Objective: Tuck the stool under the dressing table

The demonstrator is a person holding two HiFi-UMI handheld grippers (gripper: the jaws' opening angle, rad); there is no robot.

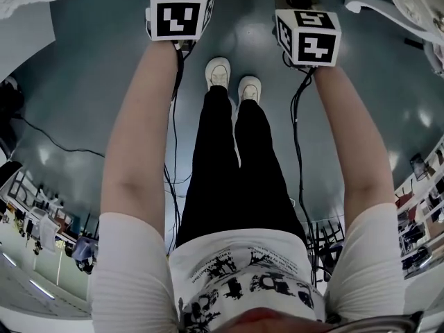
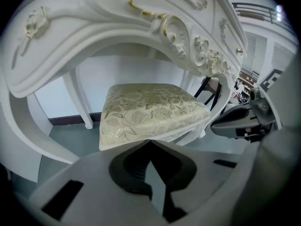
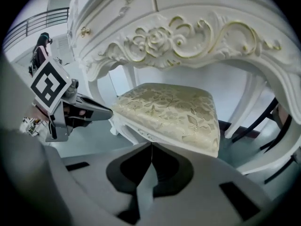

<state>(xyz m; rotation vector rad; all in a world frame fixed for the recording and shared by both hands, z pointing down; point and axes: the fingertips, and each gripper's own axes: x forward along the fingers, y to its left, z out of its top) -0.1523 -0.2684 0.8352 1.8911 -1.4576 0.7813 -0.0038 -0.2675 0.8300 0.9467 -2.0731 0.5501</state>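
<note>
The stool (image 2: pixel 150 109), with a cream floral cushion and white carved frame, stands in the knee space under the white dressing table (image 2: pixel 117 27). My left gripper (image 2: pixel 149 140) is shut, with its tips at the cushion's near edge. I cannot tell whether they touch. In the right gripper view the same stool (image 3: pixel 171 109) sits below the table's gilded apron (image 3: pixel 188 36). My right gripper (image 3: pixel 151 144) is shut too, at the seat's near rim. Each gripper shows in the other's view: right one (image 2: pixel 240 121), left one (image 3: pixel 70 109). Their marker cubes (image 1: pixel 182 11) (image 1: pixel 309 37) appear in the head view.
White table legs (image 2: pixel 80 98) (image 3: pixel 247 105) flank the stool, with a white wall behind. A black chair (image 3: pixel 263 121) stands to the right of the table. Black cables (image 1: pixel 173 172) trail over the grey-green floor beside the person's white shoes (image 1: pixel 232 78).
</note>
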